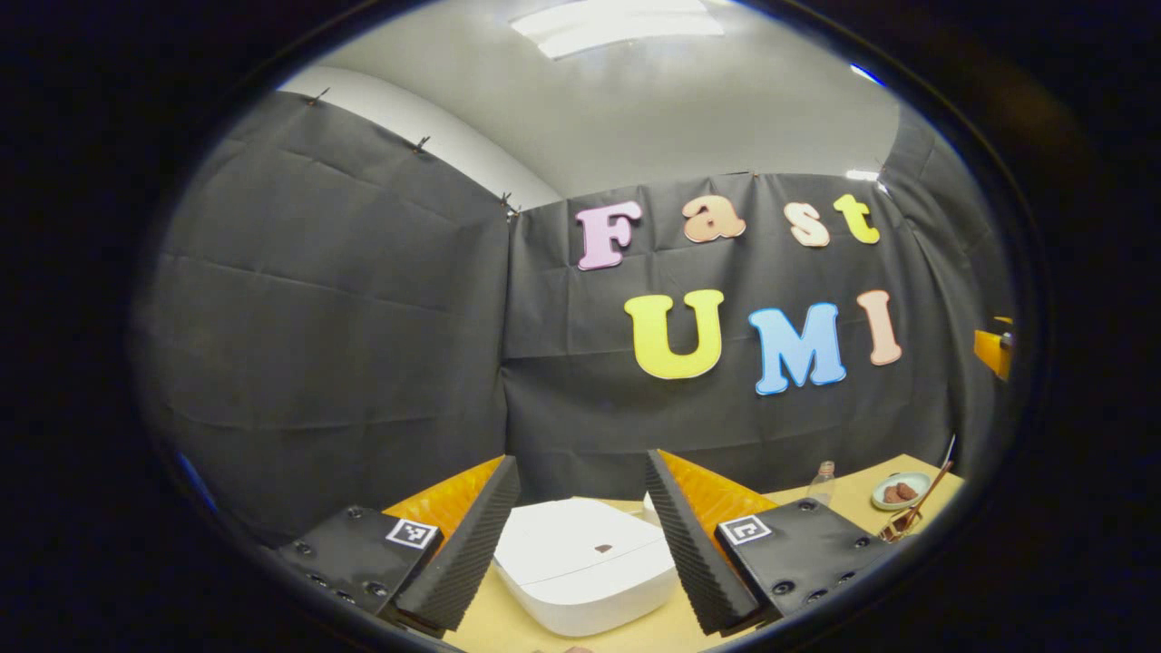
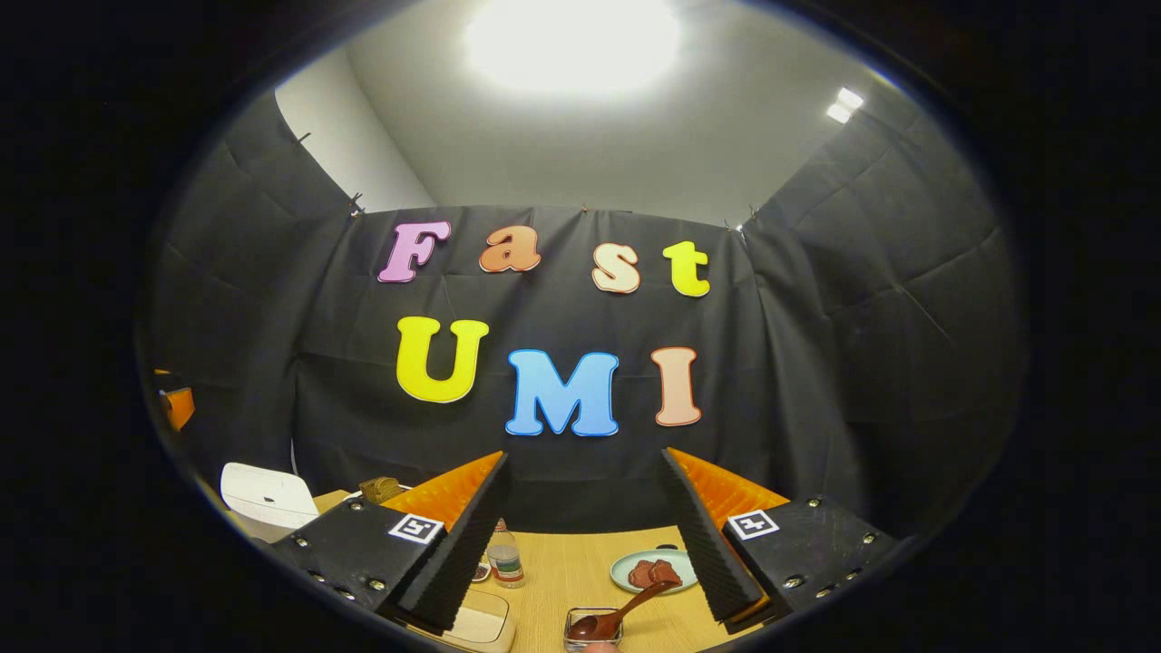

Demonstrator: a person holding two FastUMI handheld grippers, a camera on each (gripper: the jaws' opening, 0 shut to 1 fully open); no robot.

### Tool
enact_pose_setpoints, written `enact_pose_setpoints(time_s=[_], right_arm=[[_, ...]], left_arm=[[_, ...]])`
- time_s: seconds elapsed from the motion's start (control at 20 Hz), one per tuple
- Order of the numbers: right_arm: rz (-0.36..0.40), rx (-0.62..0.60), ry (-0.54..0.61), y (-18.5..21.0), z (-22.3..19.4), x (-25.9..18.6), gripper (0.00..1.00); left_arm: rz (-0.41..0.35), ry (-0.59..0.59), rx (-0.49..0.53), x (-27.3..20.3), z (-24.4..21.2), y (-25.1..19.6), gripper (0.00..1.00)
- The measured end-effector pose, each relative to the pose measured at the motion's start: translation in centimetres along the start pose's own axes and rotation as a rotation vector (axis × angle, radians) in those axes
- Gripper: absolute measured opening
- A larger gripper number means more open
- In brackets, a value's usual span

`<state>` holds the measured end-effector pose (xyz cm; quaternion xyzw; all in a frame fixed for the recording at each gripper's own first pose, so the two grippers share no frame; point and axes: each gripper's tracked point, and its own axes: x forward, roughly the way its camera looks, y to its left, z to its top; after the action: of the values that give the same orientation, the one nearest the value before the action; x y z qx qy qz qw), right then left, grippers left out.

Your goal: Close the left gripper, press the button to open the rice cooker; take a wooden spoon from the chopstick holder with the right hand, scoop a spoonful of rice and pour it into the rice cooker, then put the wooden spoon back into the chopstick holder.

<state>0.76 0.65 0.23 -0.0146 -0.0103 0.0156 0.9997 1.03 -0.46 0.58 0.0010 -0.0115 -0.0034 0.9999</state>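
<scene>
White and shut, the rice cooker (image 1: 580, 562) sits on the wooden counter (image 1: 508, 626) right between the fingers of the left gripper (image 1: 580, 535), which stands wide open and holds nothing. Off to its right are a small bottle (image 1: 823, 481) and a plate (image 1: 900, 491). The right gripper (image 2: 585, 535) is wide open and empty too, hanging over the counter. Below it the wooden spoon (image 2: 617, 617) leans in a wire chopstick holder (image 2: 591, 628) (low in the right gripper view), near the plate and bottle, with the rice cooker far to the left.
</scene>
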Motion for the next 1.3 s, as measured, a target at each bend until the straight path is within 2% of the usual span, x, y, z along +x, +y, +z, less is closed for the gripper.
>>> enact_pose_setpoints(time_s=[0.25, 0.35, 0.45, 0.5, 0.55, 0.6, 0.65, 0.75, 0.8, 0.9, 0.95, 1.05, 1.1, 1.3], right_arm=[[0.003, -0.016, 0.006, 0.3, -0.6, -0.3, 0.98], [0.001, -0.016, 0.013, 0.3, -0.9, -0.4, 0.98], [-0.004, -0.015, 0.015, 0.2, -0.9, -0.4, 0.98], [-0.007, -0.012, 0.015, 0.2, -1.0, -0.5, 0.98], [-0.011, -0.01, 0.014, 0.1, -0.9, -0.4, 0.98], [-0.013, -0.008, 0.016, 0.1, -0.9, -0.5, 0.98], [-0.015, -0.008, 0.018, 0.1, -0.9, -0.5, 0.98], [-0.02, -0.013, 0.019, 0.1, -1.0, -0.5, 0.98], [-0.022, -0.015, 0.021, 0.1, -1.0, -0.5, 0.98], [-0.029, -0.014, 0.026, 0.2, -1.1, -0.6, 0.98], [-0.031, -0.011, 0.03, 0.3, -1.1, -0.6, 0.98], [-0.04, -0.011, 0.035, 0.3, -1.1, -0.9, 0.98], [-0.047, -0.015, 0.036, 0.1, -1.1, -1.2, 0.98], [-0.09, -0.032, 0.051, -0.8, -1.2, -2.0, 0.98]], left_arm=[[-0.009, 0.02, -0.024, 0.3, -0.9, -0.3, 0.94], [-0.013, 0.014, -0.031, 0.5, -0.6, -0.2, 0.96], [-0.018, 0.012, -0.029, 1.0, -0.5, -0.2, 0.87], [-0.015, 0.01, -0.027, 1.2, -0.3, 0.0, 0.77], [-0.016, 0.01, -0.029, 1.3, -0.2, 0.2, 0.72], [-0.025, 0.012, -0.033, 1.4, -0.5, 0.1, 0.62], [-0.035, 0.016, -0.034, 1.5, -0.6, 0.1, 0.59], [-0.064, 0.017, -0.029, 2.0, -0.8, -0.3, 0.45], [-0.061, 0.015, -0.022, 2.1, -0.9, -0.1, 0.41], [-0.066, 0.017, -0.028, 2.1, -0.9, 0.1, 0.2], [-0.083, 0.021, -0.034, 2.4, -1.1, 0.1, 0.17], [-0.058, 0.03, -0.034, 4.0, -2.1, 1.1, 0.12], [-0.082, 0.05, -0.039, 3.7, -2.2, 0.8, 0.08], [-0.117, 0.111, -0.035, 6.1, -4.7, 1.2, 0.08]])
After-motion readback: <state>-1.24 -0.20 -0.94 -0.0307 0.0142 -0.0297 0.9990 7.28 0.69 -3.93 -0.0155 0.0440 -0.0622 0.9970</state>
